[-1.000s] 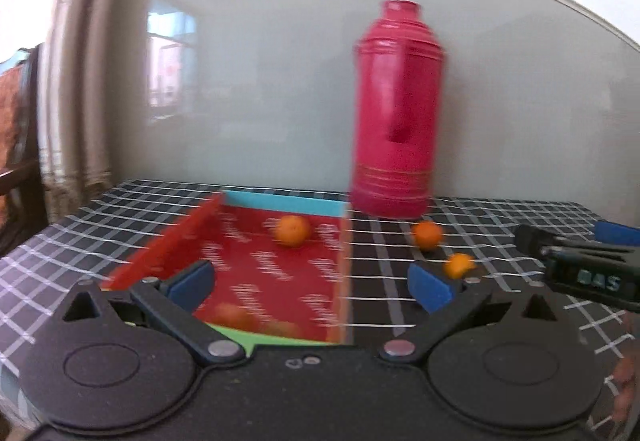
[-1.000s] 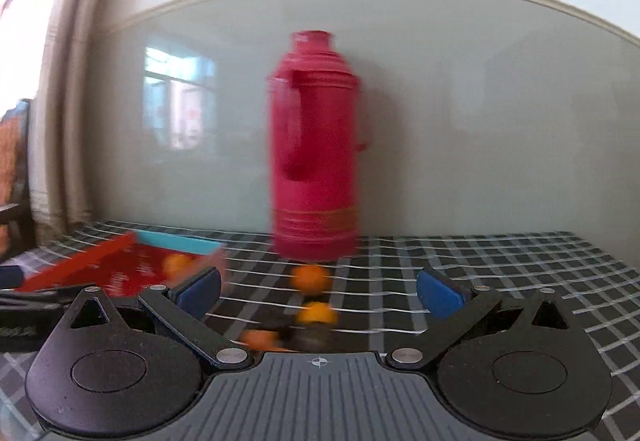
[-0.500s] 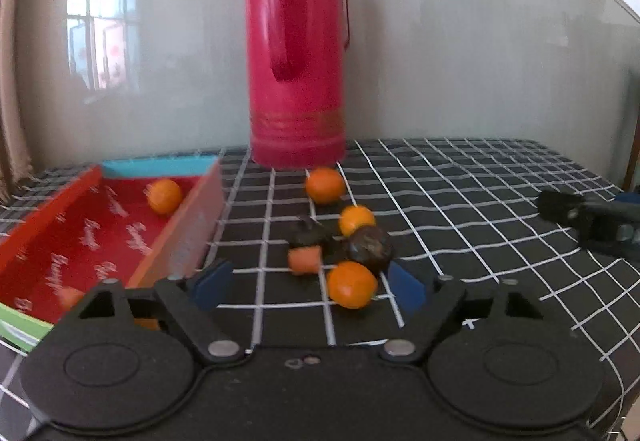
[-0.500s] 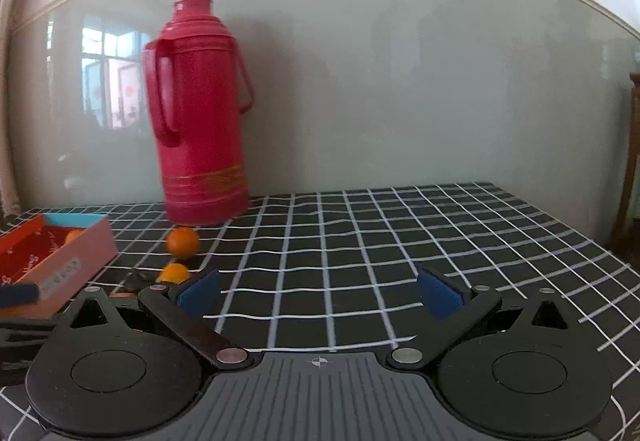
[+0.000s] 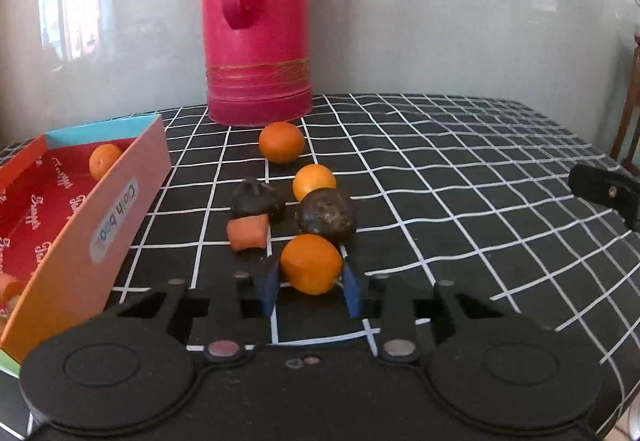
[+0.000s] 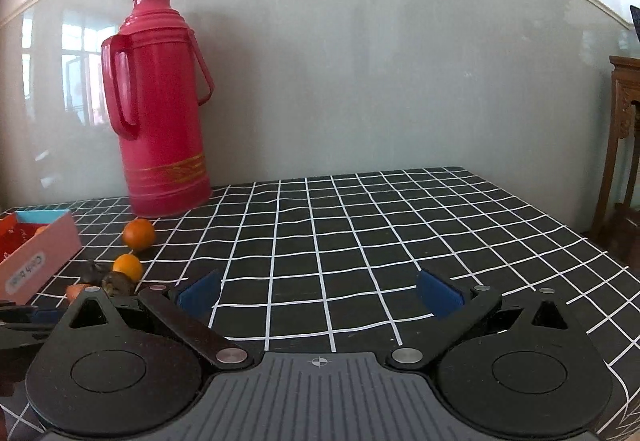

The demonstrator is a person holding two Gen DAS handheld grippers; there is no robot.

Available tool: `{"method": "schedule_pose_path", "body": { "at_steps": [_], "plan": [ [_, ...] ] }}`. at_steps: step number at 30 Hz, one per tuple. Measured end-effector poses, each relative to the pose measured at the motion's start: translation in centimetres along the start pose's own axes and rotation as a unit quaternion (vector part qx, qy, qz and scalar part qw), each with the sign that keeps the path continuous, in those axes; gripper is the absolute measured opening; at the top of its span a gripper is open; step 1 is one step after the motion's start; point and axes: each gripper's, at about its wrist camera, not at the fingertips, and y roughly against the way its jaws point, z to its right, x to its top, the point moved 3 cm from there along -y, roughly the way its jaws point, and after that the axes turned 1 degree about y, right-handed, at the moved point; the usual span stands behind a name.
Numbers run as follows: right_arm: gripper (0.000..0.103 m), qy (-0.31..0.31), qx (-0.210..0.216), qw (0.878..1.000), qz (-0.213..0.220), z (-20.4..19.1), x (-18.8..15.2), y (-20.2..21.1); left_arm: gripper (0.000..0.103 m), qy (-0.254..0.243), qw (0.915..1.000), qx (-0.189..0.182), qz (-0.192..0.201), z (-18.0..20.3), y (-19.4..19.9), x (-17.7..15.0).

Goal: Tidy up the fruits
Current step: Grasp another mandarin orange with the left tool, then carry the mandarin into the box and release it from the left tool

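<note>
My left gripper [image 5: 311, 287] is shut on an orange [image 5: 311, 263] resting low over the checked tablecloth. Just beyond it lie a dark round fruit [image 5: 326, 217], a second dark fruit [image 5: 258, 197], an orange chunk [image 5: 247, 233] and two more oranges [image 5: 314, 181] [image 5: 281, 142]. The red box [image 5: 100, 225] stands to the left with an orange [image 5: 105, 161] inside. My right gripper [image 6: 320, 295] is open and empty over bare cloth; the fruit pile shows at its left, with oranges [image 6: 139, 234] [image 6: 127, 267] and a dark fruit [image 6: 118, 283].
A tall pink-red thermos [image 5: 258, 21] stands at the back by the wall, also in the right wrist view [image 6: 160, 109]. The box corner [image 6: 36, 257] shows at the right view's left edge. A wooden stand [image 6: 624, 145] is off the table's right.
My left gripper swung right from the box to the fruit pile, moved in and closed on the nearest orange. My right gripper swung right, away from the pile, and stays open.
</note>
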Motion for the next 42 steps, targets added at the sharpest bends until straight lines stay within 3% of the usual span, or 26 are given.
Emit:
{"method": "schedule_pose_path", "body": {
  "at_steps": [8,15,24,39,41,42],
  "plan": [
    [0.103,-0.01,0.012,1.0,-0.005,-1.1,0.1,-0.3,0.024,0.002,0.9989,0.012,0.045,-1.4,2.5,0.9],
    [0.103,0.002,0.025,1.0,-0.006,-3.4,0.1,-0.2,0.024,0.017,0.9924,0.064,0.104,-6.2,6.4,1.6],
    [0.103,0.028,0.05,0.998,-0.008,-7.2,-0.2,-0.5,0.024,0.064,0.987,0.114,0.095,-13.0,7.2,1.2],
    [0.103,0.052,0.087,0.995,-0.008,-12.3,-0.4,-0.8,0.024,0.08,0.9835,0.14,0.082,-16.8,8.2,0.1],
    [0.103,0.053,0.088,0.995,-0.008,-12.3,-0.5,-0.8,0.038,0.085,0.9839,0.14,0.072,-16.9,7.9,0.0],
    [0.103,0.052,0.087,0.995,-0.009,-12.3,-0.6,-0.8,0.068,0.088,0.9823,0.146,0.079,-16.8,8.0,0.0]
  ]
}}
